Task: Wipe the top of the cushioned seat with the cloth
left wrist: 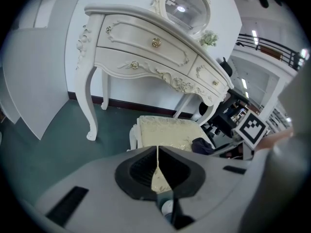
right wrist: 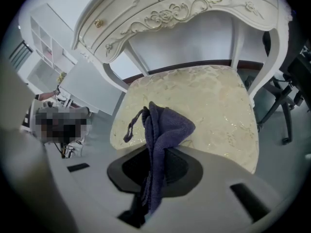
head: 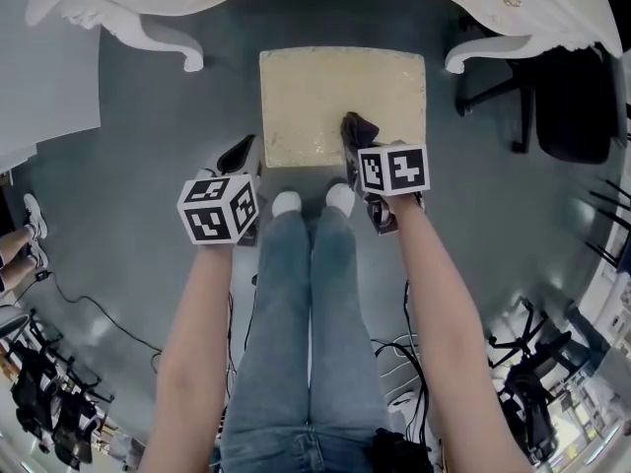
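The cushioned seat (head: 342,97) is a cream, square-topped stool just ahead of my feet. My right gripper (head: 355,144) is shut on a dark purple cloth (head: 359,128) over the seat's front edge, right of its middle. In the right gripper view the cloth (right wrist: 163,130) stands bunched up between the jaws, above the seat top (right wrist: 214,101). My left gripper (head: 244,156) is shut and empty, hanging beside the seat's front left corner. From the left gripper view (left wrist: 157,160) the seat (left wrist: 163,129) lies ahead, with the cloth (left wrist: 204,146) at its right.
A white carved dressing table (head: 148,30) spans the far side, its legs flanking the seat; a round mirror (left wrist: 187,8) stands on it. A black office chair (head: 572,106) is at the right. Cables (head: 99,313) run over the floor behind. My white shoes (head: 314,201) touch the seat's front.
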Demonstrator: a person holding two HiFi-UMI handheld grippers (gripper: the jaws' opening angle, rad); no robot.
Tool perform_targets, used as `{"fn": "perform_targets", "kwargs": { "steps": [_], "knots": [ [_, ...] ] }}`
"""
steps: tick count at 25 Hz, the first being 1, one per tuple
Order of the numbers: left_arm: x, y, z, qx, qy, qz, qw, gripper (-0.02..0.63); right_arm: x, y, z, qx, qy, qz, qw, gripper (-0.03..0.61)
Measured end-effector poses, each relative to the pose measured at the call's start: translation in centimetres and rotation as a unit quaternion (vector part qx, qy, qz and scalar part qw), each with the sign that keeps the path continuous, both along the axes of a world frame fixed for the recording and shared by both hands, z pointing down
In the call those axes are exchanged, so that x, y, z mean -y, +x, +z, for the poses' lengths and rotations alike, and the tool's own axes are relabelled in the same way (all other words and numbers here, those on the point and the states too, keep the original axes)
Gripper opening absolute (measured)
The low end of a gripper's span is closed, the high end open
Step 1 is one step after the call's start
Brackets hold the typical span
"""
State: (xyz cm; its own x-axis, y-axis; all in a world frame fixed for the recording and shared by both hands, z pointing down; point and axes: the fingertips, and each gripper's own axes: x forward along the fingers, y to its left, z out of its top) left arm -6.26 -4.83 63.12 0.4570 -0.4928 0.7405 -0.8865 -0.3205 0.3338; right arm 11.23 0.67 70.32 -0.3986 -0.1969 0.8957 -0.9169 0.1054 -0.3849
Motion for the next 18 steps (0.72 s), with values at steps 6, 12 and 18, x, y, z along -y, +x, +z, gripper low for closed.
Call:
{"fn": "perform_targets", "kwargs": {
  "steps": [6,12,18],
  "knots": [
    [0.0,-2.4,-0.4,0.0,0.005,-0.022,0.9997,0.009,0.2,-3.0,-0.1,0.008,-0.003,-0.019,1.0,0.037],
    [-0.4,-4.7,-0.3,0.0,0.005,-0.046,0.9989,0.009,0.6,-6.3,-0.2,0.022,-0.005,-0.034,0.999,0.037],
    [-1.1,-7.0,0.0,0.001,0.003,-0.066,0.9978,0.009,0.9,-9.5,-0.2,0.031,-0.005,-0.049,0.998,0.037]
  ]
}}
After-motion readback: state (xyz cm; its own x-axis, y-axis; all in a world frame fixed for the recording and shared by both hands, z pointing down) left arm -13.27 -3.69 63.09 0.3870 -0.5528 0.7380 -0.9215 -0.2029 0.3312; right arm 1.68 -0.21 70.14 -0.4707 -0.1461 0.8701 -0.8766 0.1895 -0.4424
